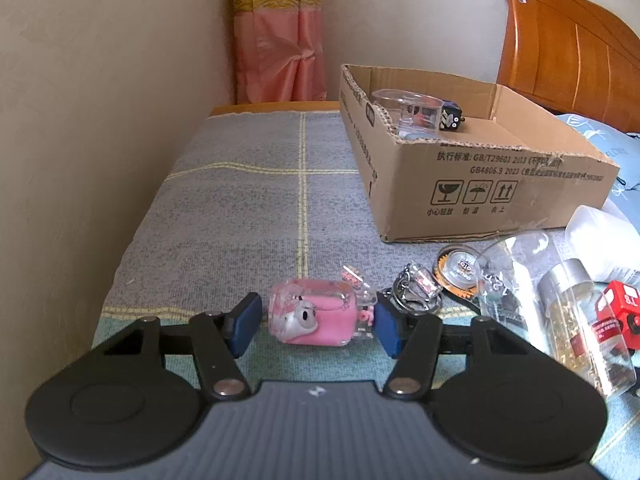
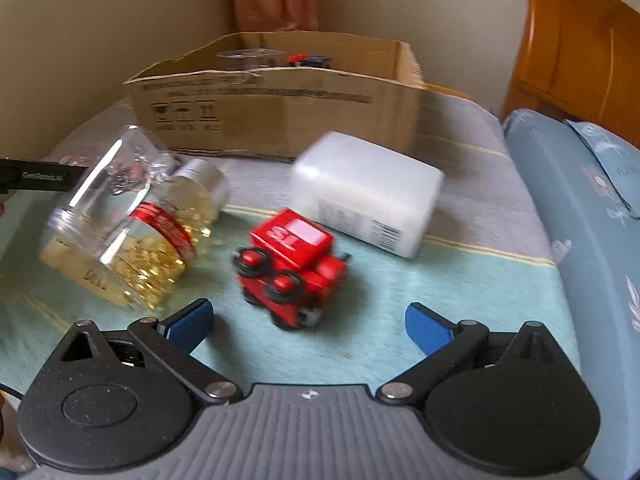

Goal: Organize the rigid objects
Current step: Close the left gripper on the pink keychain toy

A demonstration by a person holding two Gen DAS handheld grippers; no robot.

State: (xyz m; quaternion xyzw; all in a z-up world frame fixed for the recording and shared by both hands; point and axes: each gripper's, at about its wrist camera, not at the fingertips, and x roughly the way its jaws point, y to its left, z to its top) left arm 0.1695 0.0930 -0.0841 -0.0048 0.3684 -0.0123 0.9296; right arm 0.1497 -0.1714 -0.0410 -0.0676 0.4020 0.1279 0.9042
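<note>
The left gripper (image 1: 316,322) is held low and level over the bed (image 1: 240,208), pointing along the checked grey and green cover toward the wall corner. Its blue fingers (image 1: 244,326) stand apart on either side of a pink keychain charm (image 1: 312,316) that lies on the cover; the right pad sits at the charm's edge, while a narrow gap shows at the left pad, so a firm hold cannot be confirmed. Just right of the charm lie a bunch of key rings (image 1: 416,290), a round orange-rimmed disc (image 1: 460,272) and a clear jar of yellow capsules (image 1: 576,320) on its side. Farther back, a cardboard box (image 1: 480,184) stands open on the bed, with a clear plastic cup (image 1: 412,112) and a small black cube (image 1: 450,118) inside. The right gripper (image 2: 310,324) is tilted down toward the cover, its fingers (image 2: 192,322) spread wide and holding nothing. A red toy vehicle (image 2: 292,268) rests on the cover just ahead of the gap between them, touching neither. The capsule jar (image 2: 128,224) lies to its left, and a white rectangular box (image 2: 368,192) lies behind it to the right.
</note>
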